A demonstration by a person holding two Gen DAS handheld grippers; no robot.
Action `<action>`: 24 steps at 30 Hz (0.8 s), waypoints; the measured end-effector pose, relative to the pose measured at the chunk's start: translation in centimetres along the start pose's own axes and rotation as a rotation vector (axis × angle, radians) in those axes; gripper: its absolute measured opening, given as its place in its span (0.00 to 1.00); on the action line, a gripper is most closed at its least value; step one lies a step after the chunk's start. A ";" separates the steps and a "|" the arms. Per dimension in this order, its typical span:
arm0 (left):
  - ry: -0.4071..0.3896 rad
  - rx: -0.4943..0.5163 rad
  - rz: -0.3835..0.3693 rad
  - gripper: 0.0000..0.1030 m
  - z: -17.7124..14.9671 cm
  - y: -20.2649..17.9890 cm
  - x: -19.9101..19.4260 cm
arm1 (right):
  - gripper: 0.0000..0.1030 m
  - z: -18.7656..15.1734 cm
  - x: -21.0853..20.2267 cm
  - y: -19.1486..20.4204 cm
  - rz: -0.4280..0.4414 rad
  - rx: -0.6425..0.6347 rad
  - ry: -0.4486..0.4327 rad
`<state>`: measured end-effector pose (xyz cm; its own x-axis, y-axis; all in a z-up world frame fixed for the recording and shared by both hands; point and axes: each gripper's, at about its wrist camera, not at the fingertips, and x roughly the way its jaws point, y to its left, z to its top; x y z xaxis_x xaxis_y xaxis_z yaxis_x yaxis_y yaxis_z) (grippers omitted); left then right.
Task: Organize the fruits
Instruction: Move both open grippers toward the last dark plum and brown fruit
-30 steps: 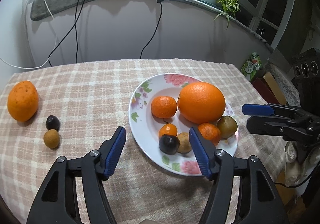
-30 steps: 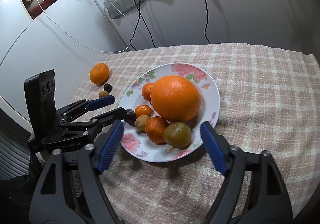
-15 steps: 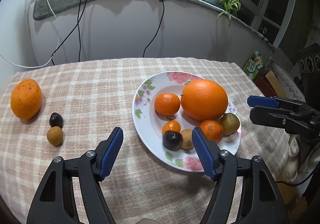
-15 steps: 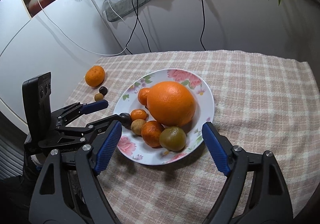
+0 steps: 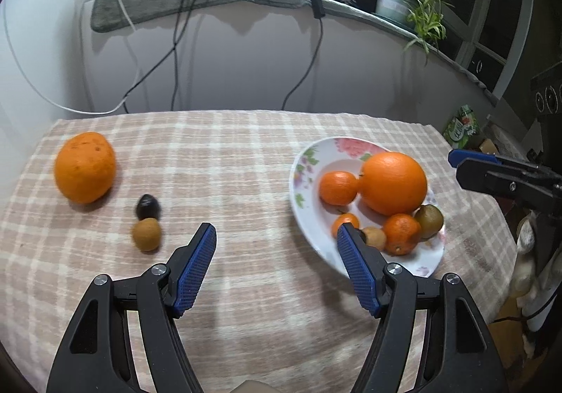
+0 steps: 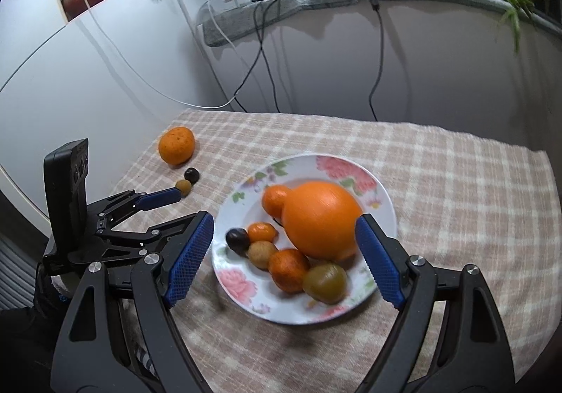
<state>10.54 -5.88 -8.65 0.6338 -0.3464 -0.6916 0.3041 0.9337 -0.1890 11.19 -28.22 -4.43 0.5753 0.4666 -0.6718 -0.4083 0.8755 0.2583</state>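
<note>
A bench (image 5: 246, 154) is covered by a soft woven cloth checked in beige and cream. On its right part a round white plate (image 6: 383, 207) is set, glossy and printed with pink flowers and green leaves. A heap of fruit is held on the plate: one large smooth orange (image 6: 321, 219), three small mandarins (image 5: 338, 188) with dimpled skin, a dull green-brown oval fruit (image 6: 325, 282), a rough tan ball (image 6: 261, 254) and a shiny dark round fruit (image 6: 237, 239), all seen touching their neighbours.

Well apart, on the left of the cloth, a lumpy pitted orange (image 5: 84, 166) is seen. Near it lie a small dark fruit (image 5: 148, 206) and a small tan fruit (image 5: 146, 234), possibly touching each other; the blur leaves that unclear.

The left tongs (image 5: 275, 242) are black plastic with blue ribbed pads; they are held apart over bare cloth, with nothing between them. The right tongs (image 6: 284, 231), of the same make, are spread wide over the near side of the plate, and no fruit is pressed by their pads.
</note>
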 end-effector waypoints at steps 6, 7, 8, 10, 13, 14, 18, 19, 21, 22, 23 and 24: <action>-0.006 -0.020 0.040 0.69 -0.5 2.2 -0.8 | 0.83 1.8 1.4 2.3 -0.020 -0.080 0.024; -0.005 -0.027 0.050 0.69 -0.5 2.6 -0.8 | 0.83 2.1 1.7 2.7 -0.016 -0.094 0.030; -0.004 -0.034 0.059 0.69 -0.6 3.1 -0.9 | 0.83 2.4 2.0 3.2 -0.016 -0.112 0.036; -0.004 -0.048 0.070 0.69 -0.8 3.9 -1.1 | 0.83 2.8 2.7 4.0 -0.020 -0.141 0.047; -0.005 -0.078 0.079 0.69 -1.1 5.3 -1.3 | 0.83 3.4 3.8 5.3 -0.016 -0.173 0.064; -0.007 -0.086 0.080 0.69 -1.2 5.6 -1.3 | 0.83 3.6 4.2 5.8 -0.011 -0.183 0.067; -0.010 -0.111 0.088 0.69 -1.5 6.9 -1.6 | 0.83 4.4 5.7 7.4 0.022 -0.205 0.080; -0.010 -0.118 0.088 0.69 -1.6 7.2 -1.6 | 0.83 4.7 6.2 7.8 0.037 -0.206 0.088; -0.010 -0.130 0.087 0.67 -1.7 7.8 -1.5 | 0.83 5.1 7.0 8.2 0.063 -0.199 0.103; -0.008 -0.133 0.086 0.64 -1.7 7.9 -1.5 | 0.83 5.3 7.5 8.4 0.077 -0.192 0.113; -0.006 -0.137 0.084 0.62 -1.7 8.1 -1.4 | 0.83 5.5 8.0 8.7 0.096 -0.184 0.127; -0.004 -0.139 0.081 0.59 -1.7 8.2 -1.3 | 0.83 5.7 8.5 8.9 0.108 -0.177 0.139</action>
<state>10.98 2.44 -10.49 0.6551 -0.2697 -0.7058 0.1508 0.9620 -0.2276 16.50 -15.78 -3.92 0.4237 0.5240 -0.7388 -0.5870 0.7801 0.2166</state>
